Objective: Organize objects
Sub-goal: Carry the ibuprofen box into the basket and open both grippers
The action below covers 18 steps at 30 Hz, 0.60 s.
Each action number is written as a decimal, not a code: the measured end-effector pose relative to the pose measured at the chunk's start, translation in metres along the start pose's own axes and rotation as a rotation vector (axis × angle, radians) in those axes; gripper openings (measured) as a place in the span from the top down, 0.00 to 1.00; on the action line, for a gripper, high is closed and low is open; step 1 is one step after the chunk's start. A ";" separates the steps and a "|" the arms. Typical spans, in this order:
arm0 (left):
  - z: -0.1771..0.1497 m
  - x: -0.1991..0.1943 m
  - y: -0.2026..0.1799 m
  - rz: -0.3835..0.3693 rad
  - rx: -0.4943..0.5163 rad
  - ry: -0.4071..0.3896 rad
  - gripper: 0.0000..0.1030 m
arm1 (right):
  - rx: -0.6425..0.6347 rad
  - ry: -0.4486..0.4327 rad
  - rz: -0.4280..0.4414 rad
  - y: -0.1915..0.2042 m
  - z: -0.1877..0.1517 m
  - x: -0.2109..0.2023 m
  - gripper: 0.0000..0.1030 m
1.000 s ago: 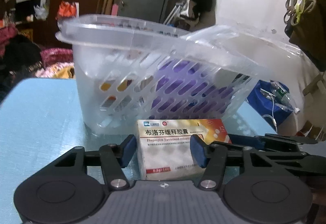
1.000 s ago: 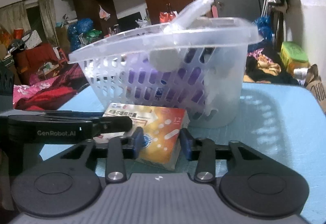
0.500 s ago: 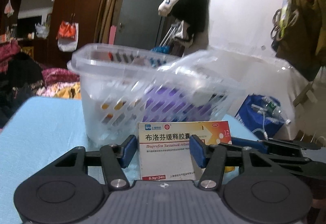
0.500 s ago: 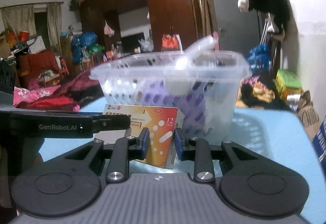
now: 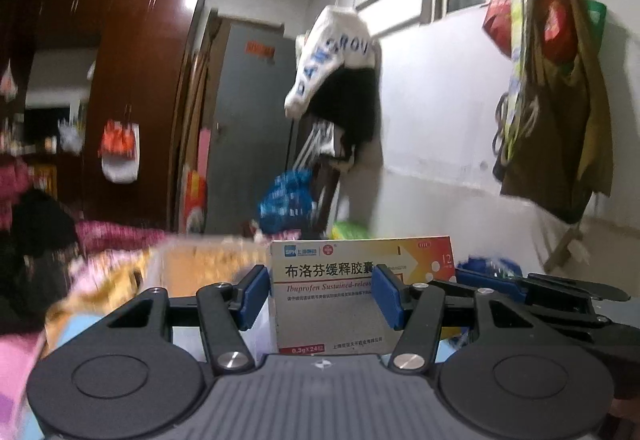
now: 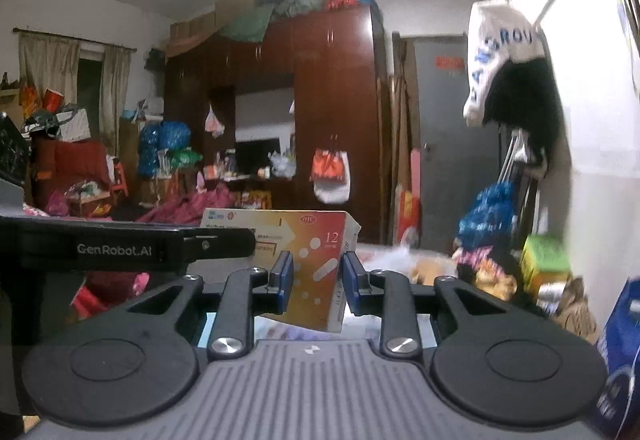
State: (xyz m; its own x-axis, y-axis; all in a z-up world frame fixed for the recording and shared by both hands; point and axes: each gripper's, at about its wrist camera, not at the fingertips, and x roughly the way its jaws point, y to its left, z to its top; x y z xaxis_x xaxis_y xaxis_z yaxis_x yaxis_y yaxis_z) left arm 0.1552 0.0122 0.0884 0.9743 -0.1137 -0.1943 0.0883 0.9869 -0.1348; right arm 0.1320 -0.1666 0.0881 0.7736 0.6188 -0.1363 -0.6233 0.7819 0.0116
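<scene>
A white, orange and red ibuprofen box (image 6: 316,240) is held up in the air, with my right gripper (image 6: 316,276) shut on its near end. In the left wrist view the box (image 5: 332,280) faces the camera, printed side forward. My left gripper (image 5: 320,296) stands open around the box's left part. Its left pad sits by the box's end and its right pad in front of the box's face. The right gripper (image 5: 520,288) reaches in from the right. The left gripper's black finger (image 6: 120,248) crosses the right wrist view from the left.
Below the fingers shows a sliver of the light blue table (image 6: 202,332). Behind are a dark wooden wardrobe (image 6: 332,112), a grey door (image 6: 444,160), a white and black cap hanging on the wall (image 5: 336,72), hanging bags (image 5: 552,112) and piles of clothes (image 5: 48,240).
The right gripper closed on the box and raised it off the table; both grippers rose and tilted up together. The clear plastic basket has dropped out of view.
</scene>
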 end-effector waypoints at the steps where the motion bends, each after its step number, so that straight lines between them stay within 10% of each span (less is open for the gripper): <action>1: 0.010 0.000 -0.002 0.007 0.012 -0.014 0.41 | 0.000 -0.008 -0.002 0.000 0.006 0.002 0.71; 18: 0.023 0.089 0.063 0.087 -0.065 0.123 0.42 | 0.019 0.170 0.013 -0.006 -0.009 0.114 0.71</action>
State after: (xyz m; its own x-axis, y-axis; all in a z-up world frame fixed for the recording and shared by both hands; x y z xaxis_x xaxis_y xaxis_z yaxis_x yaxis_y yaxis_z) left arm 0.2520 0.0671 0.0850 0.9448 -0.0448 -0.3247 -0.0130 0.9847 -0.1738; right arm 0.2228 -0.1012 0.0637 0.7344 0.6081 -0.3016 -0.6294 0.7764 0.0328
